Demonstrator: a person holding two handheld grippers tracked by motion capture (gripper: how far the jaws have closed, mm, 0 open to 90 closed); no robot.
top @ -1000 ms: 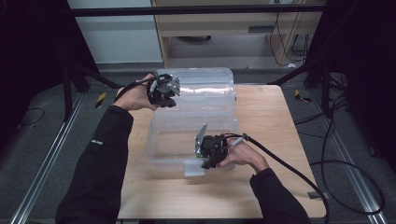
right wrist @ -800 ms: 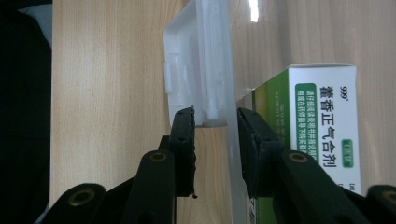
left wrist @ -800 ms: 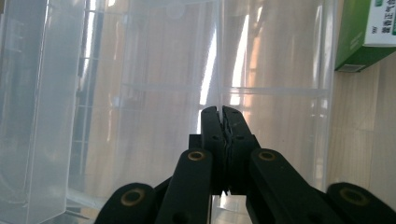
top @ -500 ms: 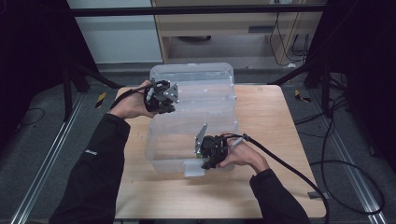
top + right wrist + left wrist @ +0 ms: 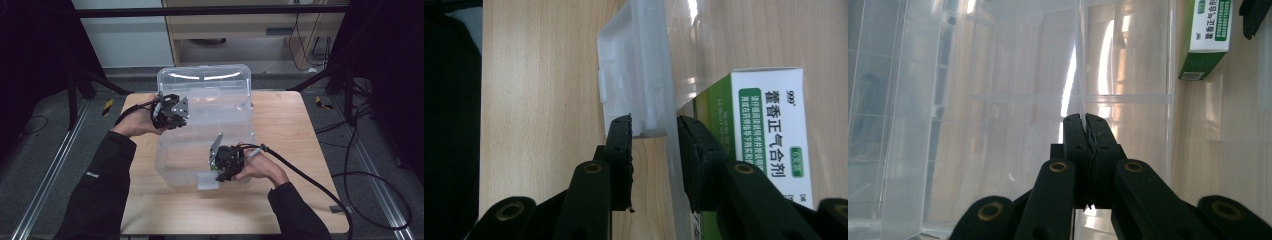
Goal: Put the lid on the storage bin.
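High view: a clear plastic box sits on the wooden table, its lid tipped up at the far side. The left gripper is at the box's left wall near the far corner; the right gripper is at the near rim, by the latch tab. Bare tabletop lies to the right of the box and along the near edge; the box's left side runs close to the table's left edge. A black cable trails from the right gripper across the near right part of the table.

Left gripper view: the left gripper has its jaws pressed together on a thin clear wall edge of the box, which rises straight up from between them. Through the clear plastic, a green-and-white carton lies on the box floor at upper right, well apart from the jaws.

Right gripper view: the right gripper straddles the box wall at the latch tab, jaws narrowed around the rim; whether the pads actually press I cannot tell. The carton lies inside the box, just beside the inner jaw. Bare table lies outside the wall.
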